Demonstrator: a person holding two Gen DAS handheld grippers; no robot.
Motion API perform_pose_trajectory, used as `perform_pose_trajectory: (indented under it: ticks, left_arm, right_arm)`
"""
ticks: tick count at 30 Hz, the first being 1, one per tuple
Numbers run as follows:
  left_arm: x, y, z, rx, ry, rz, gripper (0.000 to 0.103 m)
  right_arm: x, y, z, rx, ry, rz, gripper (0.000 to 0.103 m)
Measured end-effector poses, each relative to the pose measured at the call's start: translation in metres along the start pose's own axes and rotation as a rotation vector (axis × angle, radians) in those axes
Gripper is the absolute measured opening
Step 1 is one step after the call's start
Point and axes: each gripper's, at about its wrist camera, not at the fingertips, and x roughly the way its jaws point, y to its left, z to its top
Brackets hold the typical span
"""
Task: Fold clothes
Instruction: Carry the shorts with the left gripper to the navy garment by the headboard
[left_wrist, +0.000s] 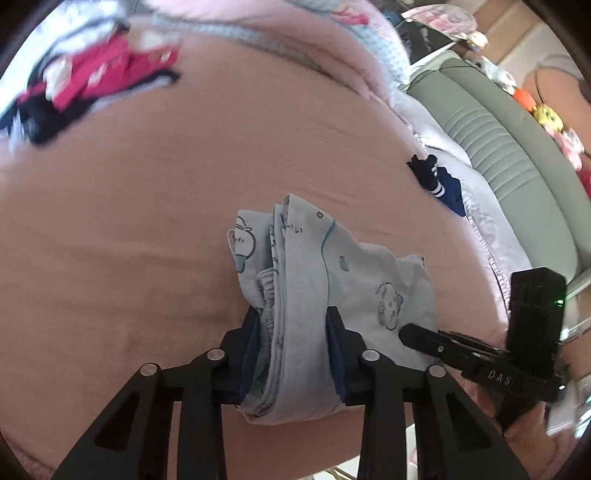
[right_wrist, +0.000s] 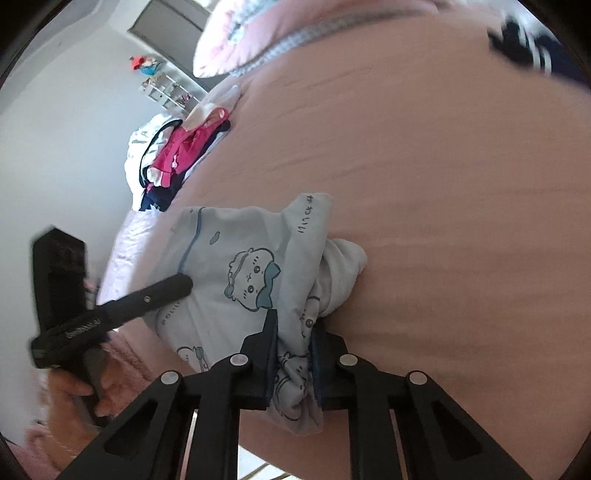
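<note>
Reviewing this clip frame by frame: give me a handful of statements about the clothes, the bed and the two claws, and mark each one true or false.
1. Both claws are clamped on the same light blue printed garment. True: the left claw and the right claw each pinch a bunched part of it.
2. The garment lies on a green sheet. False: it rests on a pink bedsheet.
3. A heap of red, white and dark clothes sits at the far edge of the bed. True.
4. The blue garment is spread out flat and smooth. False: it is folded over and bunched.
5. The dark navy item with white stripes is held in the left claw. False: it lies apart, near the bed's edge.
</note>
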Motion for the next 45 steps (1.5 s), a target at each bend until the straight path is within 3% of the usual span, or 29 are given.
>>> perform_pose_trajectory:
  ticks: [5, 10, 16, 21, 26, 30, 35, 38, 40, 42, 45]
  left_arm:
    - [-0.014, -0.036, -0.005, 0.047, -0.041, 0.024, 0.029]
    - [0.009, -0.087, 0.018, 0.107, -0.027, -0.045, 0.029]
    - [0.081, -0.179, 0.083, 0.198, 0.011, -0.156, 0.029]
    - [0.145, -0.271, 0.154, 0.256, -0.044, -0.222, 0.029]
    - [0.203, -0.323, 0.208, 0.231, -0.085, -0.255, 0.029]
    - [0.255, -0.335, 0.228, 0.179, -0.074, -0.261, 0.029]
    - [0.308, -0.328, 0.23, 0.111, -0.021, -0.255, 0.03]
    - [0.317, -0.32, 0.227, 0.09, 0.017, -0.277, 0.047]
    - [0.317, -0.314, 0.226, 0.081, 0.038, -0.297, 0.048]
    - [0.291, -0.313, 0.226, 0.112, -0.027, -0.282, 0.048]
    - [0.241, -0.325, 0.228, 0.244, -0.27, -0.232, 0.049]
  right_arm:
    - [-0.035, 0.019, -0.001, -0.096, -0.043, -0.079, 0.013]
    - [-0.08, -0.018, 0.015, 0.0, -0.079, -0.106, 0.013]
    - [-0.141, -0.107, 0.069, 0.116, -0.147, -0.179, 0.013]
    - [-0.197, -0.175, 0.141, 0.132, -0.237, -0.292, 0.013]
    - [-0.233, -0.232, 0.216, 0.114, -0.297, -0.362, 0.013]
    - [-0.225, -0.274, 0.254, 0.123, -0.298, -0.379, 0.013]
    - [-0.187, -0.326, 0.274, 0.137, -0.225, -0.393, 0.015]
    - [-0.171, -0.352, 0.269, 0.196, -0.2, -0.363, 0.02]
    - [-0.166, -0.367, 0.264, 0.24, -0.194, -0.335, 0.026]
    - [-0.182, -0.373, 0.257, 0.288, -0.24, -0.292, 0.027]
    - [-0.224, -0.358, 0.25, 0.276, -0.405, -0.318, 0.028]
